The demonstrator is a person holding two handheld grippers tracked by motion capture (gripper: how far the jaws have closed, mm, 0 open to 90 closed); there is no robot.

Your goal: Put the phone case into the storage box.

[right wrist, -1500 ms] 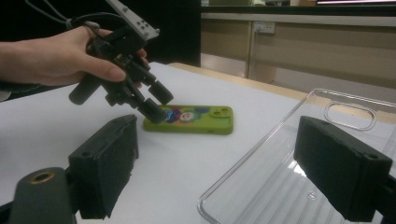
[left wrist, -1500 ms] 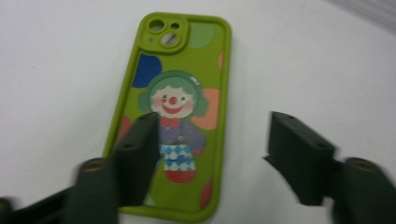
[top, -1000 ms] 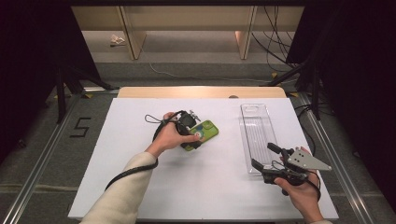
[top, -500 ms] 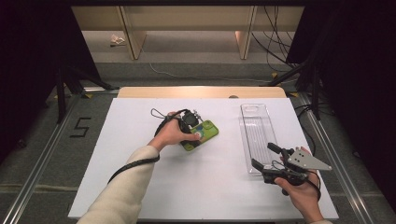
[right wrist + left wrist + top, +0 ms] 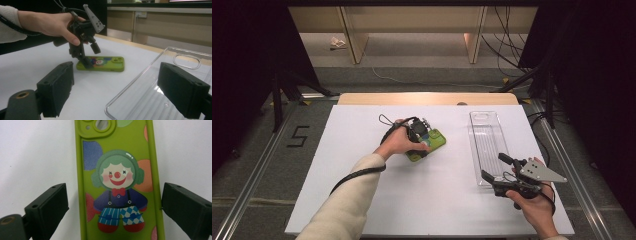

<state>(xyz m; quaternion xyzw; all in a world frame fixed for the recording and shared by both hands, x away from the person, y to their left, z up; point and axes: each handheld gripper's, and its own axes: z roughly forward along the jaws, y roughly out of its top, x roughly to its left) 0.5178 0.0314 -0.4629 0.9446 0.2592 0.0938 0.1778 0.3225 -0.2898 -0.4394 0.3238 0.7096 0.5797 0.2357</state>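
A green phone case [image 5: 434, 141] printed with a clown lies flat, back up, near the middle of the white table [image 5: 362, 200]. My left gripper [image 5: 422, 144] points down over it. In the left gripper view the case [image 5: 117, 182] lies between the jaws of the gripper [image 5: 113, 212], which have just been closing a little. A strip of table still shows at the left jaw, so the gripper is open. My right gripper [image 5: 493, 166] stands open at the near end of a clear phone case [image 5: 487, 140]. A corner of that clear case [image 5: 175, 75] shows between its jaws, ungripped.
A wooden strip [image 5: 427, 98] borders the table's far edge. Metal rails [image 5: 262, 165] run along the floor on both sides. Dark stands [image 5: 277, 95] and cables stand beyond the far corners. White table surface lies open between the two cases.
The left forearm has shifted slightly while its gripper stays over the green case. The right hand has kept still.
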